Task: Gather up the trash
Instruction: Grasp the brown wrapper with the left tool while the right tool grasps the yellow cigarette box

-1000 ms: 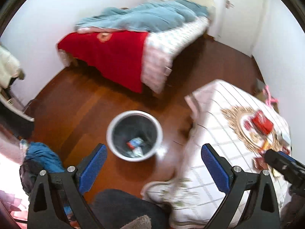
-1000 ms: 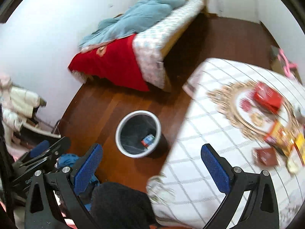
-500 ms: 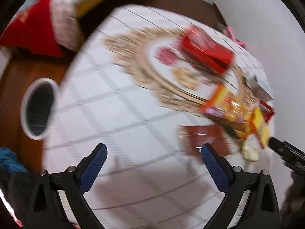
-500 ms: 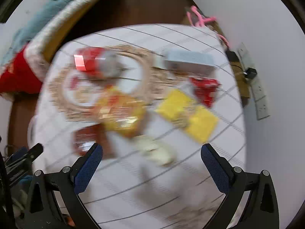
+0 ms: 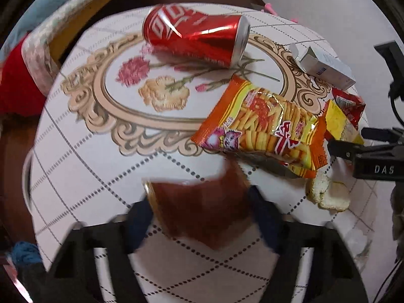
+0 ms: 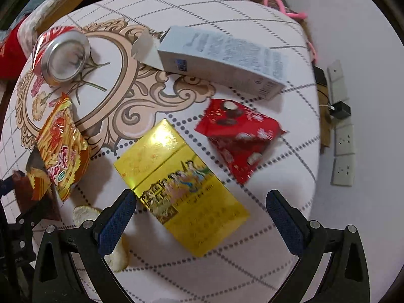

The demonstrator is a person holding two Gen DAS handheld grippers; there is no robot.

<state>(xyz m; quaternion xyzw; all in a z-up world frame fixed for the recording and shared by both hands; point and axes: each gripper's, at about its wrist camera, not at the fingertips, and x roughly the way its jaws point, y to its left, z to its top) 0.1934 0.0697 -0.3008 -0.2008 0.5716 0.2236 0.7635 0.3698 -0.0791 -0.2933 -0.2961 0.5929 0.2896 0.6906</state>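
My left gripper [image 5: 202,217] hangs low over the table [image 5: 75,151] with its jaws spread to either side of a flat brown packet [image 5: 202,207]; the packet lies straight ahead between the blurred blue pads, not yet pinched as far as I can tell, so I judge this the piece my left side is nearest to take; its long axis looks to run across the gap, though blur leaves that unsure. My right gripper [image 6: 202,217] is wide open and holds nothing; the yellow box [image 6: 181,186] sits just ahead of it, its long axis slanting from upper left to lower right, its near end between the pads.

The yellow box is glossy card, flat and stiff; the red wrapper [image 6: 240,136] beside it is crinkled foil, torn at one edge; the orange snack bag [image 5: 262,128] is shiny and puffy, overlapping the brown packet's far edge; the red can [image 5: 194,35] lies on its side, dented; the grey carton [image 6: 222,60] lies flat with a flap open; a bread scrap [image 5: 328,194] looks soft.
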